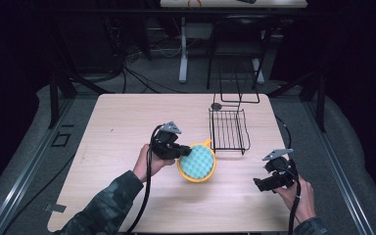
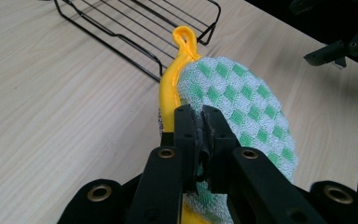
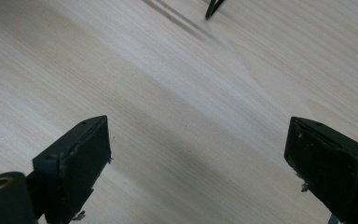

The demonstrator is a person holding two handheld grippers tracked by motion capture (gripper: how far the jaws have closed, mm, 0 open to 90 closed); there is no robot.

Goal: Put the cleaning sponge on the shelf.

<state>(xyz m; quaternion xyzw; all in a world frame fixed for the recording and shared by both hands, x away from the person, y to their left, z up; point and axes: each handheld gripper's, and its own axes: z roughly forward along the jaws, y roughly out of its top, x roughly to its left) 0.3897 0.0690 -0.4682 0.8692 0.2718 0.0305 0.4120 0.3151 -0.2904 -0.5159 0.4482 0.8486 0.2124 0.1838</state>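
Left gripper (image 2: 200,126) fingers clamped on pot holder (image 2: 242,98), right gripper (image 3: 198,154) fingers wide apart

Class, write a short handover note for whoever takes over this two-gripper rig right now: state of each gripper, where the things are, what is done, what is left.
Left gripper: shut on the edge of the round pot holder, green-checked with a yellow rim and loop, near the table's middle.
Right gripper: open, holding nothing, at the near right of the table.
Wire rack: just beyond the pot holder, bare.
Done: pot holder gripped.
Left, probably: carry it to the rack, perhaps by its loop; the goal is a guess.
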